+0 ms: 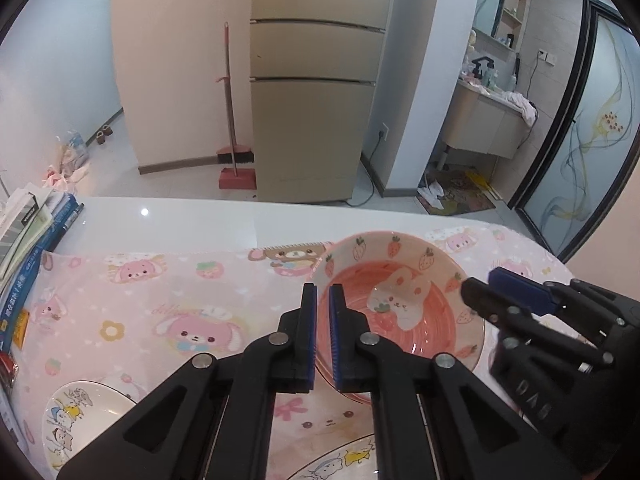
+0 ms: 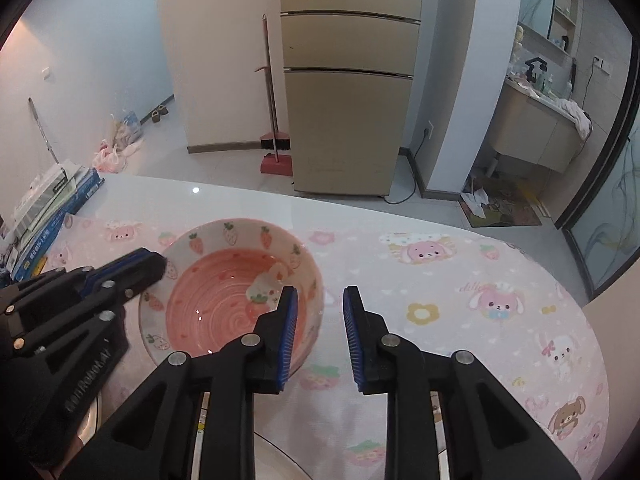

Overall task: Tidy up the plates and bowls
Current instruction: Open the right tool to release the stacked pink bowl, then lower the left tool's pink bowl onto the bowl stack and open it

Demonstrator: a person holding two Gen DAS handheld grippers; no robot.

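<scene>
Pink cartoon cloth (image 2: 460,280) covers bench; strawberry bowl (image 2: 224,292) near far edge. Left gripper (image 1: 323,320) clamped on bowl rim. Right gripper (image 2: 320,320) part-open, straddling opposite rim w/o pressing.

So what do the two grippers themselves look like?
Both match: the left gripper and right gripper are black plastic linkages with silver pivot pins and blue ribbed pads lining the fingers. Raised lettering marks each body's side.

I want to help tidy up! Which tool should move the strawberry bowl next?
Left. The left tool is shut on the rim of the strawberry bowl, while the right tool stands open beside it, gripping nothing.
</scene>
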